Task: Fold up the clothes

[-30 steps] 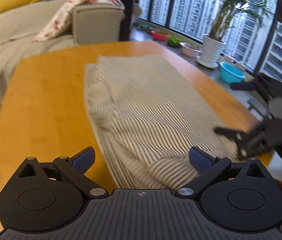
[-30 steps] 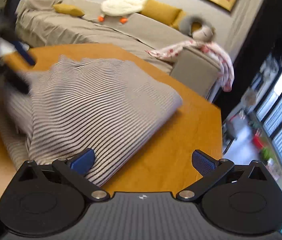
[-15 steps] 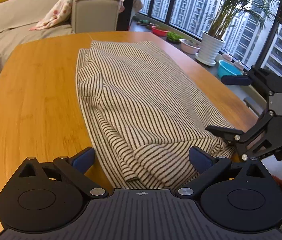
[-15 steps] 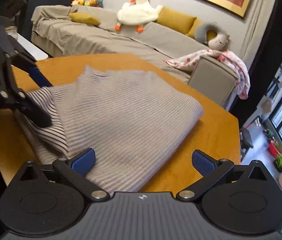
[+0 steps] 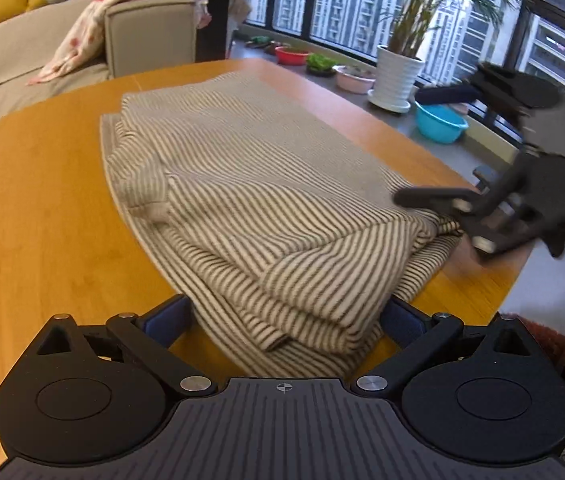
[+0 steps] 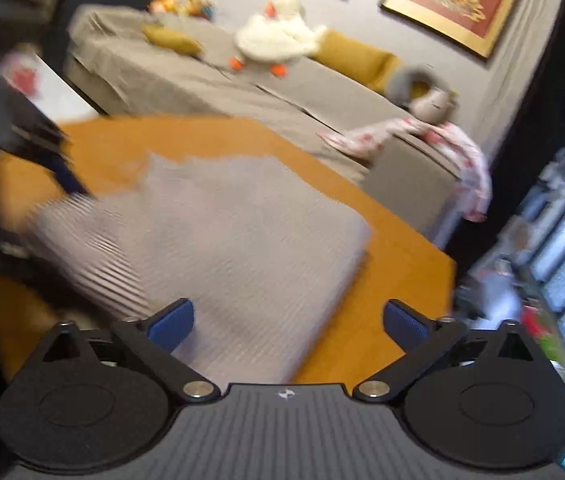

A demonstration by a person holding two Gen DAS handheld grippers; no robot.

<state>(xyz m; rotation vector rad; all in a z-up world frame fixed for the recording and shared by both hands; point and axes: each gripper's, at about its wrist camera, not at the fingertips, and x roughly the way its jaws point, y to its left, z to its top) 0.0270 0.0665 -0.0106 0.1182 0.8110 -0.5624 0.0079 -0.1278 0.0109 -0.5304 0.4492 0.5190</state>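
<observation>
Striped garment (image 5: 266, 200) folded on the desk (image 5: 50, 216).
My left tongs (image 5: 282, 316) gape around its near corner; my right tongs (image 6: 286, 316) gape over its edge, empty.

We log the folded garment (image 5: 250, 200) as cream with thin dark grey stripes; in the blurred right wrist view it reads plain grey, probably motion smear. Table (image 5: 42, 220): honey-orange wood. Left gripper (image 5: 282, 318): black body, blue pads (image 5: 164, 322). Right gripper (image 6: 288, 318): same black and blue. Sofa (image 6: 202, 88): taupe cover, mustard cushions (image 6: 354, 56). Plush duck (image 6: 278, 38): white, orange feet. Basin (image 5: 438, 122): turquoise. Plant pot (image 5: 396, 74): white.
</observation>
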